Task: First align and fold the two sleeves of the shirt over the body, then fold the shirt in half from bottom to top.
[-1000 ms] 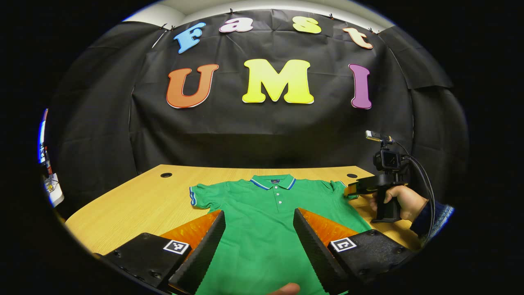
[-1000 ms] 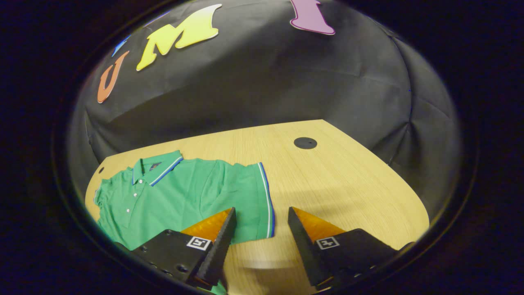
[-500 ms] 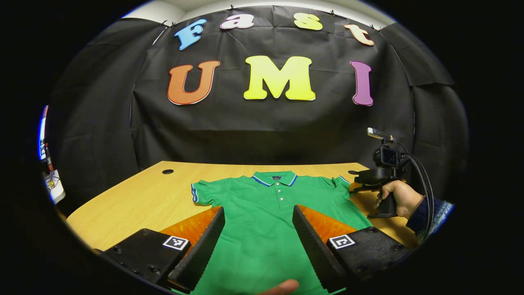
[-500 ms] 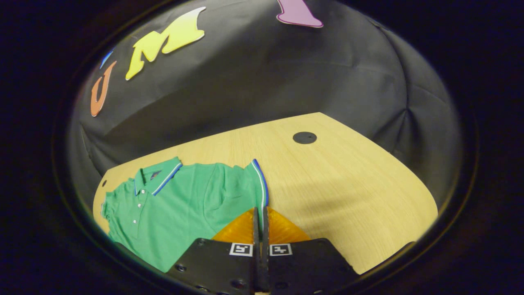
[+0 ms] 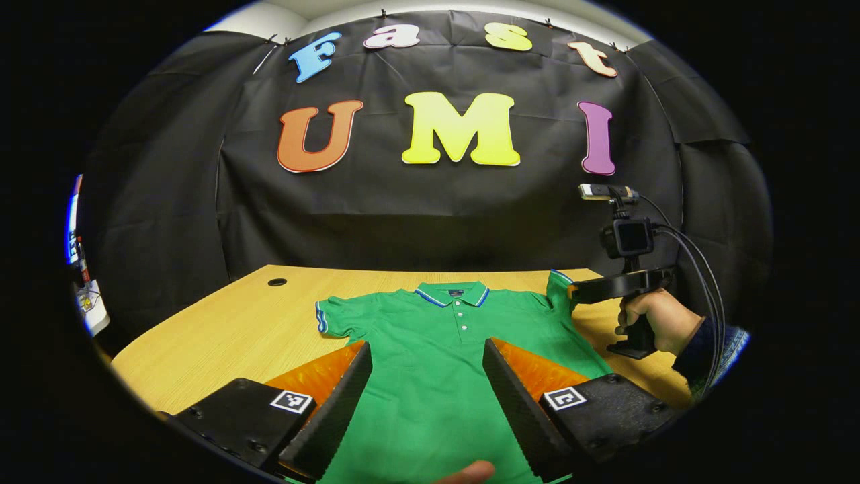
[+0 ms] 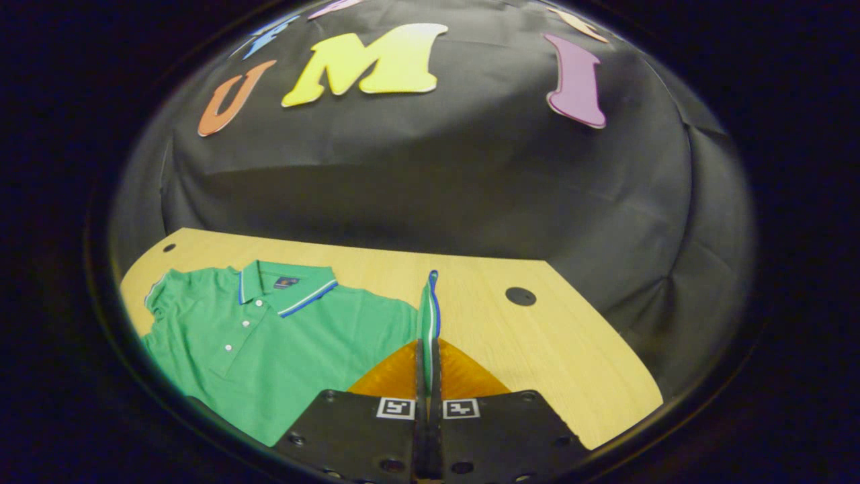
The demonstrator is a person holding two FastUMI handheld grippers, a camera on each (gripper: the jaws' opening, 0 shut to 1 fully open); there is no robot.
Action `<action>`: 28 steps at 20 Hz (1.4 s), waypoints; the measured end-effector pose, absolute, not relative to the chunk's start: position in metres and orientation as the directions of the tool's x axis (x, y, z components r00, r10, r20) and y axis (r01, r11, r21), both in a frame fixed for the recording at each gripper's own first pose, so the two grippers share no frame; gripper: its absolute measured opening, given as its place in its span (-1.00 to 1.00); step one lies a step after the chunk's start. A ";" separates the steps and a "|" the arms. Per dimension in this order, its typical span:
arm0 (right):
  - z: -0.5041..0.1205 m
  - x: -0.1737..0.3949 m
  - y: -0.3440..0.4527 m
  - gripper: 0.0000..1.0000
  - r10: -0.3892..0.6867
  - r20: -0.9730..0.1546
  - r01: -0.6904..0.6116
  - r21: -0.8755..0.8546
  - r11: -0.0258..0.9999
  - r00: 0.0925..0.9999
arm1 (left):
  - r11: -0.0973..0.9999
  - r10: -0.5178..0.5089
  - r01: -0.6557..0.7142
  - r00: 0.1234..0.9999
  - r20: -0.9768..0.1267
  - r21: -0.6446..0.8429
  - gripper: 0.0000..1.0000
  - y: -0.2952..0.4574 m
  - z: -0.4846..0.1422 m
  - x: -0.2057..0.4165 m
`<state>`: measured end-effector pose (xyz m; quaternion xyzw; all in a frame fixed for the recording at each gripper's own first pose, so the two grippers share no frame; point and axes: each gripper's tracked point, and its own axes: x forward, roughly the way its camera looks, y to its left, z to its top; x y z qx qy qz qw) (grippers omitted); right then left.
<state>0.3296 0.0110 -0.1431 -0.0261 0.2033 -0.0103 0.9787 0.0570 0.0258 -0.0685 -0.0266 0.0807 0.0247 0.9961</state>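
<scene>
Green sleeve [image 6: 428, 306] edge pinched, lifted.

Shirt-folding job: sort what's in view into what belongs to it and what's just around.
Belongs to the job:
- green polo shirt, flat on the table
- its right sleeve, lifted, pinched in the right claw
- its left sleeve, lying flat
- left claw, open over the shirt body

Just around:
- round holes in the table
- black cloth wall

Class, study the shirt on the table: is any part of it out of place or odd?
Yes. One sleeve stands on edge, lifted off the table, pinched in the right gripper; the other sleeve lies flat.
</scene>
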 end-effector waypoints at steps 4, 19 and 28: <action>-0.109 0.311 0.082 -0.95 0.130 -0.326 -0.136 0.004 0.991 0.936 | 0.998 0.040 -0.047 0.987 -0.153 -0.040 1.00 0.025 -0.066 0.057; -0.008 0.134 0.033 0.93 0.143 -0.037 -0.144 -0.023 0.989 0.989 | 0.969 0.182 -0.192 0.980 -0.075 -0.157 1.00 0.081 -0.022 0.036; -0.060 0.046 -0.002 0.89 0.207 -0.007 -0.207 -0.049 0.977 0.978 | 0.978 0.156 -0.169 0.982 -0.110 -0.123 1.00 0.079 -0.009 0.092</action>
